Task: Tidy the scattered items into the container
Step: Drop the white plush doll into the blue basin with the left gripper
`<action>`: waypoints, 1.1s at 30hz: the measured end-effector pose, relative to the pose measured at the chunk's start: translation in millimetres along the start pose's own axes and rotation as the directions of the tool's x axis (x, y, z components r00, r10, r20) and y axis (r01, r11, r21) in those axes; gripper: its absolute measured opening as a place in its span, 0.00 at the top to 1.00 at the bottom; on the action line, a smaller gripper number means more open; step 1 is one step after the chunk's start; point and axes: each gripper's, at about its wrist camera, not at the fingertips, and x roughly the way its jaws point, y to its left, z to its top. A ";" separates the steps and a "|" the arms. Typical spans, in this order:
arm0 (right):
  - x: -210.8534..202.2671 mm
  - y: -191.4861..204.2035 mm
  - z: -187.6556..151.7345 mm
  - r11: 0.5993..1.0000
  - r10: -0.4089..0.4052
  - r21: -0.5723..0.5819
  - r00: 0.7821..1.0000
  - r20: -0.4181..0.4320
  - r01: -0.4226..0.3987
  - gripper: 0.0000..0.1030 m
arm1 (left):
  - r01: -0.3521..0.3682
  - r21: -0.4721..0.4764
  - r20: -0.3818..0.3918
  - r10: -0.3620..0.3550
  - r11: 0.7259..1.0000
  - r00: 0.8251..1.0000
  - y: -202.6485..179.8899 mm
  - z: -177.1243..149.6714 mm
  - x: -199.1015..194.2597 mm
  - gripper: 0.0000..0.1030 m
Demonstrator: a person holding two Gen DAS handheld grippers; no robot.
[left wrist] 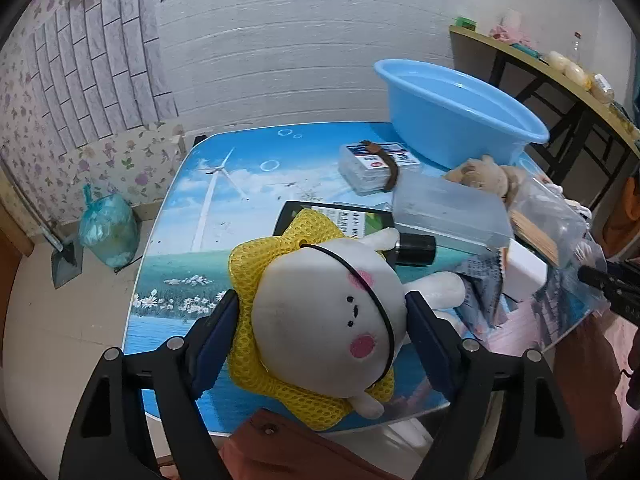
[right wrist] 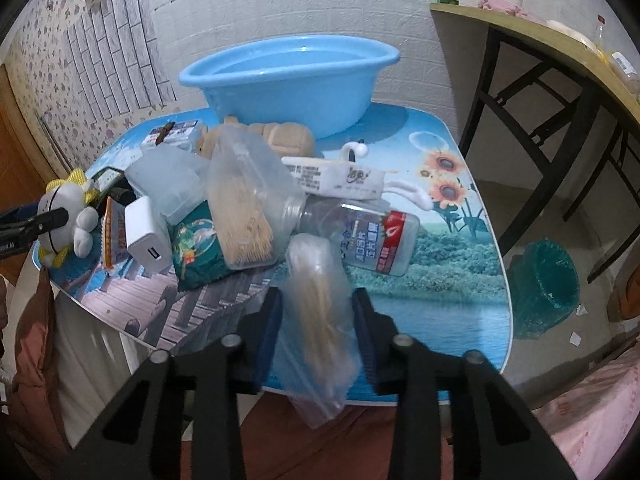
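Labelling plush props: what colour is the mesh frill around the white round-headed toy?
Yellow mesh frill around the white round-headed plush toy, clamped in the left gripper; clearest in the left wrist view.

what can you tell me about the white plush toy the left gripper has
The white plush toy has a round soft head with pink cheeks, small stitched black eyes and mouth, stubby ears and limbs, and a thin black cord across its face. A yellow mesh ruffle frames it. It lies tilted above the near edge of the table, head clamped between the left gripper's blue-padded fingers.
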 end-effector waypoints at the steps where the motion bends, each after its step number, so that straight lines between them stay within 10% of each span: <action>1: -1.6 -0.3 0.1 1.000 0.001 0.004 1.000 0.007 -0.001 0.72 | 0.000 0.007 0.004 0.000 1.000 1.000 -0.8 0.2 -1.5 0.22; 33: -48.1 16.4 86.4 0.992 0.126 -0.062 0.960 0.251 -0.114 0.78 | 0.050 0.089 0.174 -0.065 0.995 0.983 -42.0 92.1 -33.4 0.22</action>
